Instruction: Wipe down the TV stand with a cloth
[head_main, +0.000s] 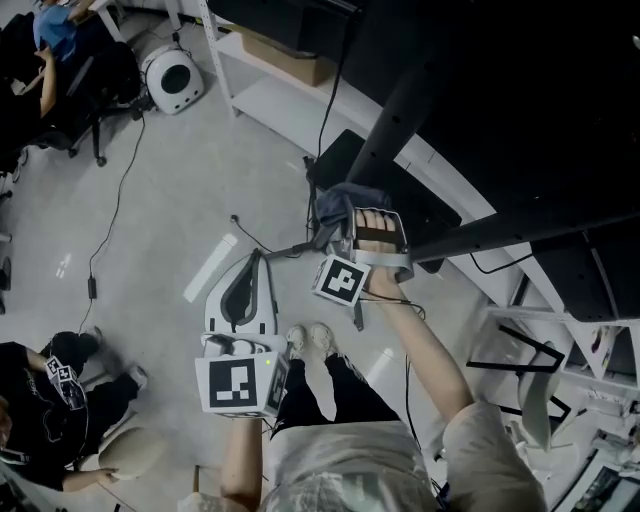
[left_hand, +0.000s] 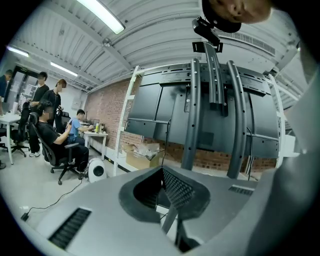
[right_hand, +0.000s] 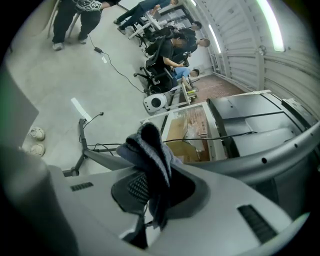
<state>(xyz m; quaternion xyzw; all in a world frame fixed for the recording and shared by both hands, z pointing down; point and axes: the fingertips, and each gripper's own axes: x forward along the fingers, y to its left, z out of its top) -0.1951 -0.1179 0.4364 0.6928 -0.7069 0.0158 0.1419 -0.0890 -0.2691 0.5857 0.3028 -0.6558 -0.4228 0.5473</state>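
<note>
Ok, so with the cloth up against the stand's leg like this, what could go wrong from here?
1. The cloth is pinched in the right tool by one fold, and most of it is bunched loose above the jaws. It might slip out under a hard wipe.
2. A cable lies on the floor close to the stand leg and the person's shoes. A wipe or a step could snag it.
</note>
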